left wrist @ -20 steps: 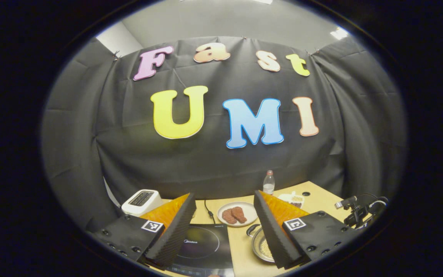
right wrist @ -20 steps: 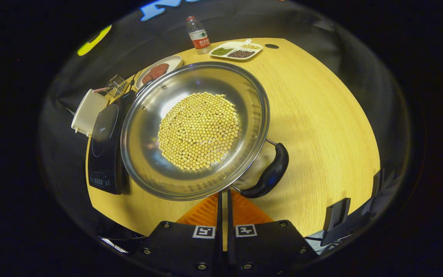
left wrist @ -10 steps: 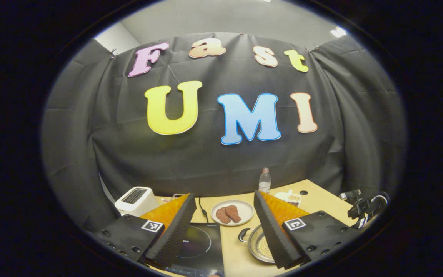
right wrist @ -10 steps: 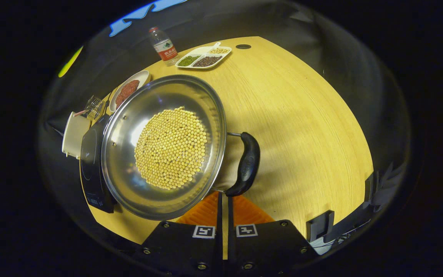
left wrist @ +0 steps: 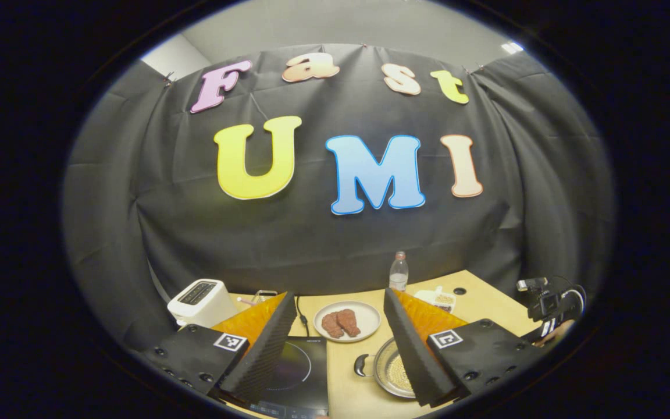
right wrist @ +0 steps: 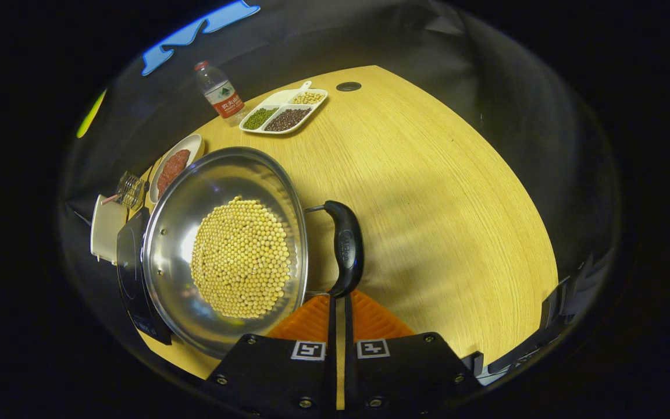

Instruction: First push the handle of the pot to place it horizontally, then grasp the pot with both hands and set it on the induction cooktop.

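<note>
Steel pot (right wrist: 224, 250) of beans (right wrist: 241, 258) could tip: the right gripper (right wrist: 339, 302), closed and empty, nudges its handle (right wrist: 346, 247); the left gripper (left wrist: 335, 343) hovers wide open, holding nothing.

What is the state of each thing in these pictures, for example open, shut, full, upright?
Left tool: open, holds nothing.
Right tool: shut, tips at the pot handle.
Pot: upright on the table, no lid, yellow beans inside.
Pot handle: beside the pot's rim.
Induction cooktop: bare on top.
Bottle: upright, capped.
Divided dish: filled with beans.
Plate: holds two brown pieces.
Toaster: upright.
</note>
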`<act>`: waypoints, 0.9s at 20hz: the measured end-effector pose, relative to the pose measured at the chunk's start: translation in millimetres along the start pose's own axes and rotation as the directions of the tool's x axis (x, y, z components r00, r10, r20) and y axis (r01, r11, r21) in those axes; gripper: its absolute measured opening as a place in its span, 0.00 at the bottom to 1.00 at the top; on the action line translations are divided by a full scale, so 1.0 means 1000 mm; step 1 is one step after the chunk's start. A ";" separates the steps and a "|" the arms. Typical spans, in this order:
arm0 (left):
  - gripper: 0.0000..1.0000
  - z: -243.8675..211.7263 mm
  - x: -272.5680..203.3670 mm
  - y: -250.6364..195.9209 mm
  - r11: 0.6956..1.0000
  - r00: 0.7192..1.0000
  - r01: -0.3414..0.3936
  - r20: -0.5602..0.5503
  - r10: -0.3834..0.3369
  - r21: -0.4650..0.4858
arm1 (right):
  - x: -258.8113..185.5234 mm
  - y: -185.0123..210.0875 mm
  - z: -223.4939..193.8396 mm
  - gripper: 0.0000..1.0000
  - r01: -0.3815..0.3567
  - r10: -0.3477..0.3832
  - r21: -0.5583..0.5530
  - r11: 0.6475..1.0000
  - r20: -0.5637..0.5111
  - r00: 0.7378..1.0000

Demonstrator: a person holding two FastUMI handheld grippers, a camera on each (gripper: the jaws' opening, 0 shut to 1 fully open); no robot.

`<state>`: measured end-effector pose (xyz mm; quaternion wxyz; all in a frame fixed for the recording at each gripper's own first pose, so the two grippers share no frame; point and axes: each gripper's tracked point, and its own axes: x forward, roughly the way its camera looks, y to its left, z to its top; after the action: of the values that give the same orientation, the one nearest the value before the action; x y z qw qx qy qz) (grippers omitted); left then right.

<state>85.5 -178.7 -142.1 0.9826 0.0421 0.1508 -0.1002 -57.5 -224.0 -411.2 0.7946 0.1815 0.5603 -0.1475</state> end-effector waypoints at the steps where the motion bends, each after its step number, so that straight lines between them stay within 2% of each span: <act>1: 0.99 -0.003 0.001 -0.001 1.000 1.000 -0.002 -0.002 0.002 0.001 | 0.002 -0.002 0.003 0.05 0.000 0.001 -0.002 1.000 0.006 1.000; 2: 0.95 -0.004 0.001 -0.001 1.000 1.000 -0.004 -0.007 0.004 0.001 | 0.004 -0.003 0.007 0.06 0.001 -0.001 -0.007 1.000 0.010 1.000; 3: 0.98 -0.007 0.002 0.000 1.000 1.000 -0.007 -0.012 0.007 0.002 | 0.007 -0.003 0.011 0.05 0.003 -0.003 -0.012 1.000 0.014 1.000; 9: 0.99 -0.022 0.007 0.001 1.000 0.999 -0.009 -0.043 0.008 -0.005 | 0.014 -0.005 0.023 0.05 0.016 -0.014 -0.030 0.999 0.041 0.999; 13: 0.98 -0.034 0.010 -0.003 1.000 0.998 0.007 -0.061 -0.008 -0.022 | -0.004 -0.017 0.024 0.07 0.041 -0.035 -0.049 0.998 0.118 0.992; 14: 0.94 -0.036 0.012 -0.007 1.000 0.998 0.015 -0.065 -0.017 -0.028 | -0.012 -0.018 0.026 0.09 0.043 -0.035 -0.055 0.998 0.142 0.989; 15: 0.94 -0.040 0.014 -0.009 0.999 0.997 0.023 -0.067 -0.025 -0.031 | -0.016 -0.019 0.024 0.20 0.041 -0.029 -0.067 0.997 0.161 0.987; 16: 0.98 -0.044 0.016 -0.012 0.999 0.997 0.030 -0.069 -0.033 -0.034 | -0.024 -0.016 0.026 0.41 0.019 -0.003 -0.079 0.997 0.195 0.981; 17: 0.94 -0.049 0.016 -0.016 0.998 0.996 0.042 -0.071 -0.045 -0.041 | -0.031 -0.014 0.031 0.60 0.016 0.008 -0.096 0.995 0.243 0.970; 18: 0.94 -0.055 0.018 -0.022 0.997 0.995 0.059 -0.075 -0.063 -0.052 | -0.039 -0.013 0.038 0.94 0.011 0.023 -0.115 0.993 0.295 0.955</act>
<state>81.6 -197.3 -200.6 0.9733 0.0167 0.1918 -0.1247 -44.6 -251.7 -364.2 0.8792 0.1127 0.4420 -0.1379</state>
